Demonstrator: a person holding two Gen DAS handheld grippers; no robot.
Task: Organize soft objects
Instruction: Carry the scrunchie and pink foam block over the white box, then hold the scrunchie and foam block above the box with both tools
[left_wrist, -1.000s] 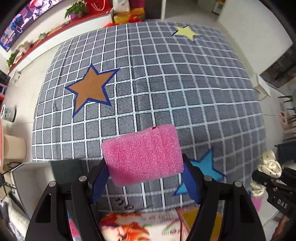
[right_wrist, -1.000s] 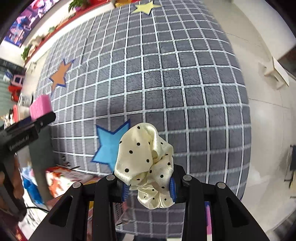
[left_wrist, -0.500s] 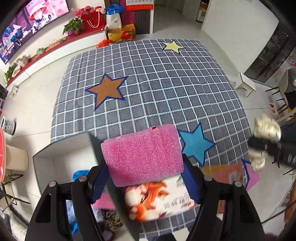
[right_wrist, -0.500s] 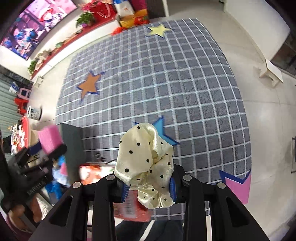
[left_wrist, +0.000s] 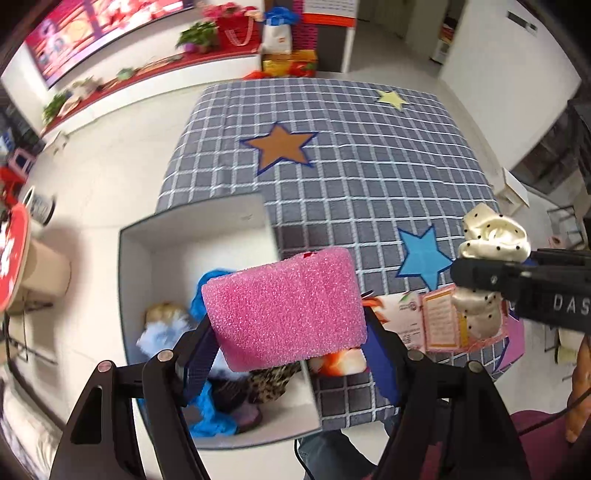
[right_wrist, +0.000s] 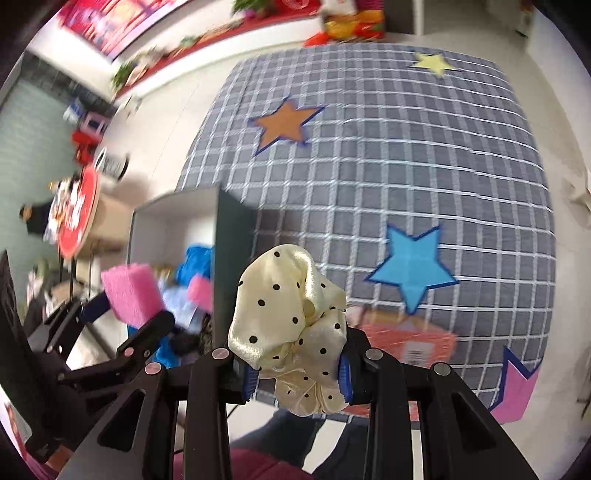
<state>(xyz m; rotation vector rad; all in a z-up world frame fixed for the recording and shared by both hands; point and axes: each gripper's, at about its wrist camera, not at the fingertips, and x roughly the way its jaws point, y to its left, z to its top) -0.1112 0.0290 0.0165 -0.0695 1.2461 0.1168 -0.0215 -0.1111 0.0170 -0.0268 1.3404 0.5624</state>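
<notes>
I see a pink foam sponge (left_wrist: 286, 308), a rough rectangular block, clamped edge to edge at lower centre of my left view. A cream satin scrunchie (right_wrist: 290, 334) with black dots, bunched and crumpled, sits pinched at lower centre of my right view.

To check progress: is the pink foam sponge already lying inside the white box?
No, the pink foam sponge is clamped in the left gripper above the white box.
</notes>
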